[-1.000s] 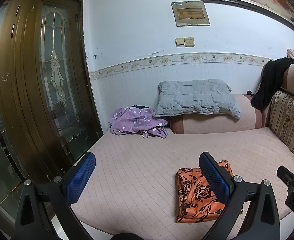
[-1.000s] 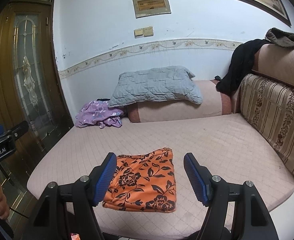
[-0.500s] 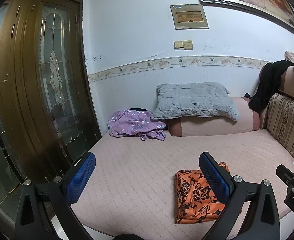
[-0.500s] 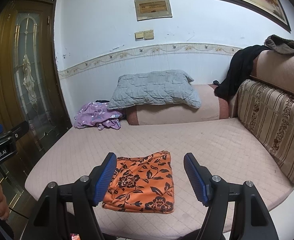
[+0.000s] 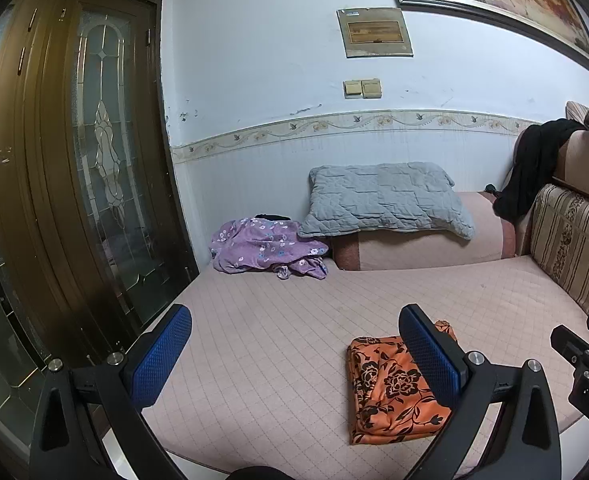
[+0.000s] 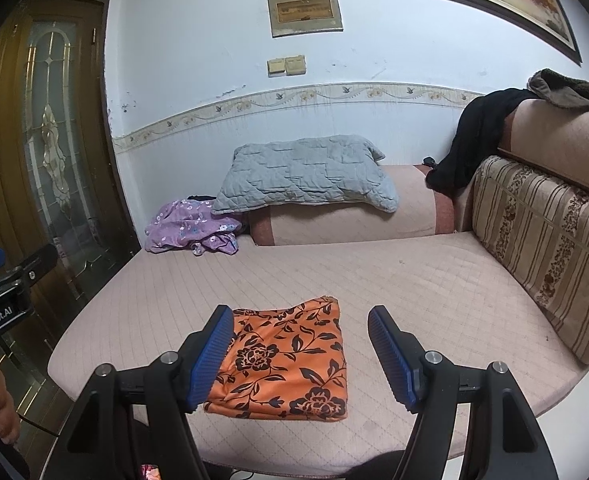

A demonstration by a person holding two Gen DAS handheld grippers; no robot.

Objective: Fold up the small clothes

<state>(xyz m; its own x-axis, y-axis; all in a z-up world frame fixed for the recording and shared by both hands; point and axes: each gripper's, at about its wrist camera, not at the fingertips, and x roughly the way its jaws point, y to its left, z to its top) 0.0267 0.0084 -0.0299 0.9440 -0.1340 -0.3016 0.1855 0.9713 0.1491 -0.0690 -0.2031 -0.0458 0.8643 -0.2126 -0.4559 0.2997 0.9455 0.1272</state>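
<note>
A folded orange cloth with black flowers [image 5: 390, 388] lies flat near the front edge of the pink quilted sofa seat [image 5: 294, 320]; it also shows in the right wrist view [image 6: 290, 360]. My left gripper [image 5: 294, 356] is open and empty, held above the seat, left of the cloth. My right gripper [image 6: 300, 358] is open and empty, held back from the cloth with the cloth seen between its fingers. A crumpled purple flowered garment [image 5: 266, 248] lies at the back left of the seat, also in the right wrist view [image 6: 190, 228].
A grey quilted pillow [image 5: 386, 200] rests on a pink bolster [image 5: 422, 248] at the back. A striped back cushion [image 6: 546, 248] lines the right side, with dark clothes [image 6: 478, 136] draped above. A brown glass door [image 5: 74, 184] stands left.
Both grippers have drawn back and tilted slightly upward from the orange cloth, so it sits lower and farther in both views. The cloth has not moved.
</note>
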